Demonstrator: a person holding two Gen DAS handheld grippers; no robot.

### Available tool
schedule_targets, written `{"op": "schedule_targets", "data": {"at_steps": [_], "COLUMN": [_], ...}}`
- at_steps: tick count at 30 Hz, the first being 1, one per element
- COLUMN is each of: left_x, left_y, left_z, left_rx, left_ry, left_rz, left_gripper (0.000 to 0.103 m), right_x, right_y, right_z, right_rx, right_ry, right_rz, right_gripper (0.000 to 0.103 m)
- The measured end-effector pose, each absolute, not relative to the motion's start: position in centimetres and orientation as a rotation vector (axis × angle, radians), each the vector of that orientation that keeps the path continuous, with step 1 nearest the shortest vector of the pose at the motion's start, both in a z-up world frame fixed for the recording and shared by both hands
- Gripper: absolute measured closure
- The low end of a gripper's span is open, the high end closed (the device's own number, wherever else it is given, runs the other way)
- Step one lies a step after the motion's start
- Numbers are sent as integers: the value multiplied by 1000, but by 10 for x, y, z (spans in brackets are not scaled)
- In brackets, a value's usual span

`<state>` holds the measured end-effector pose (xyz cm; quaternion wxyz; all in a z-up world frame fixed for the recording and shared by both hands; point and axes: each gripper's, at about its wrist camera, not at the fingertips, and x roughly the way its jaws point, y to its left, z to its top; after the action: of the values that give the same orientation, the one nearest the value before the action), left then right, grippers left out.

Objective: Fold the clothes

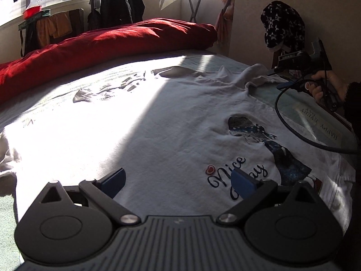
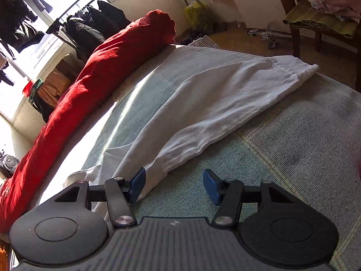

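- White shirt [image 1: 140,122] w/ girl print and "Nice Day" script is lying spread flat, print up, on the bed [image 2: 293,146]; its far part is sitting in strong sunlight, near part in shade.
- Left claw [image 1: 178,181] is hovering over the shirt's lower front, just left of the script; jaws are standing wide, nothing between the blue pads [image 1: 114,181].
- Right claw [image 2: 173,184] is pointing along one sleeve [image 2: 225,103], which is stretching away over the bedcover twd the far bed edge. Jaws are standing partly apart; left pad is overlapping the sleeve's near edge in view, right pad is over bare bedcover. No grip on fabric showing.
- In left wrist view the right claw is appearing at the shirt's right side, near the collar area, w/ a hand [image 1: 320,85] wrapping its handle and a dark cable [image 1: 293,128] looping over the bed.
- Red duvet [image 1: 101,45] is lying rolled along the bed's far side.
- Dark jackets [image 1: 117,4] are hanging on a rack by the window.
- Chair [image 2: 315,20] w/ piled clothes is standing beyond the bed.
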<state>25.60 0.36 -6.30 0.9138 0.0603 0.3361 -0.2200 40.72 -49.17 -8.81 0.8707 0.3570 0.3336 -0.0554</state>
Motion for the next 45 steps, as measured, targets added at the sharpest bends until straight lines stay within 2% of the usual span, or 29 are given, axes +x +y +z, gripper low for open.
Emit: {"op": "schedule_targets", "data": {"at_steps": [4, 11, 13, 16, 17, 23, 31, 40, 43, 45], "left_x": [259, 263, 263, 263, 263, 263, 262, 262, 263, 264], "left_y": [1, -1, -1, 0, 0, 0, 1, 3, 5, 5], "left_z": [-68, -75, -76, -76, -76, -75, -73, -72, -72, -72], "left_rx": [133, 144, 144, 142, 143, 142, 143, 134, 124, 119], "left_ry": [708, 736, 737, 736, 736, 736, 731, 731, 730, 730], "left_rz": [-453, -445, -445, -445, -445, -444, -440, -433, -429, -430], "left_gripper": [4, 4, 4, 4, 4, 4, 4, 4, 4, 4], "right_x": [420, 436, 438, 438, 438, 431, 416, 410, 405, 400], "right_y": [-507, -513, -513, -512, -512, -514, -517, -518, -524, -530], "right_z": [-101, -109, -109, -107, -106, -95, -71, -95, -91, -86], "right_rx": [847, 856, 833, 785, 775, 749, 686, 700, 753, 767], "right_ry": [668, 619, 621, 638, 644, 634, 645, 727, 683, 645], "right_rz": [-123, -152, -170, -205, -217, -233, -268, -336, -322, -328], "right_gripper": [41, 44, 52, 77, 89, 98, 99, 97, 86, 75]}}
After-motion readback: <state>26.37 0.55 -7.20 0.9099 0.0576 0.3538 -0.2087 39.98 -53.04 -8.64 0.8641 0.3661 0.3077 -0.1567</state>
